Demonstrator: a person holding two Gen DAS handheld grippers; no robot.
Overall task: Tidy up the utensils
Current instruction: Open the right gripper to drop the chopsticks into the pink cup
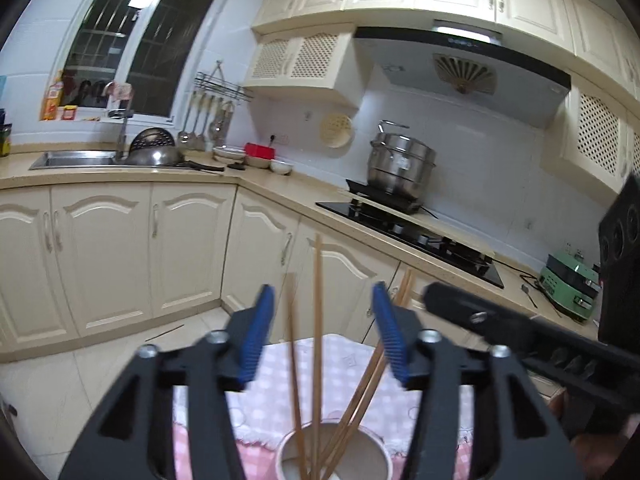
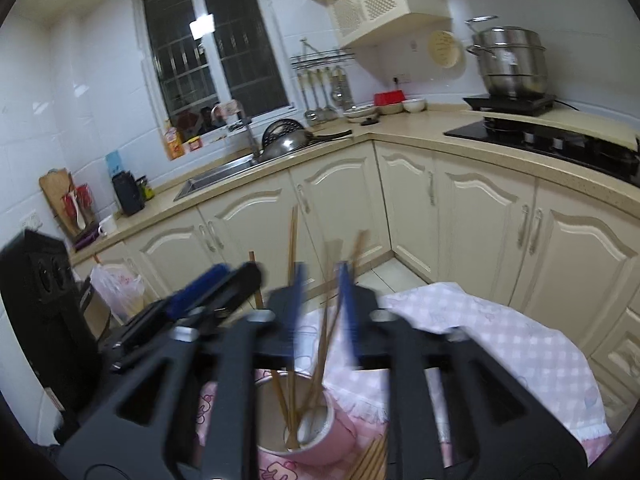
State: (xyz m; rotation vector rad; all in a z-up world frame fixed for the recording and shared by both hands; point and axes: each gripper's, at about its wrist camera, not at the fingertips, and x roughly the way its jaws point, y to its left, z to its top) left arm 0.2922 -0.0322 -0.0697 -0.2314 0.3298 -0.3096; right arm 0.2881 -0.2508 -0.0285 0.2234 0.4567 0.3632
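Several wooden chopsticks (image 1: 317,320) stand fanned out in a pink cup (image 1: 372,464) on a pink checked cloth (image 1: 348,364). My left gripper (image 1: 323,292) is open just above the cup; the chopsticks rise between its blue pads (image 1: 256,340) without being pressed. In the right wrist view, the same chopsticks (image 2: 293,248) lean in the cup (image 2: 332,436). My right gripper (image 2: 322,280) is open around some of them, blurred. Each gripper shows in the other's view: the right gripper (image 1: 460,304) and the left gripper (image 2: 216,284). More chopsticks (image 2: 370,460) lie on the cloth beside the cup.
Cream kitchen cabinets (image 1: 112,256) and a counter with a sink (image 1: 76,159), a black hob (image 1: 416,236) and a steel pot (image 1: 400,168) lie beyond the table. A single chopstick (image 1: 164,333) lies on the floor. A green appliance (image 1: 568,284) sits at the right.
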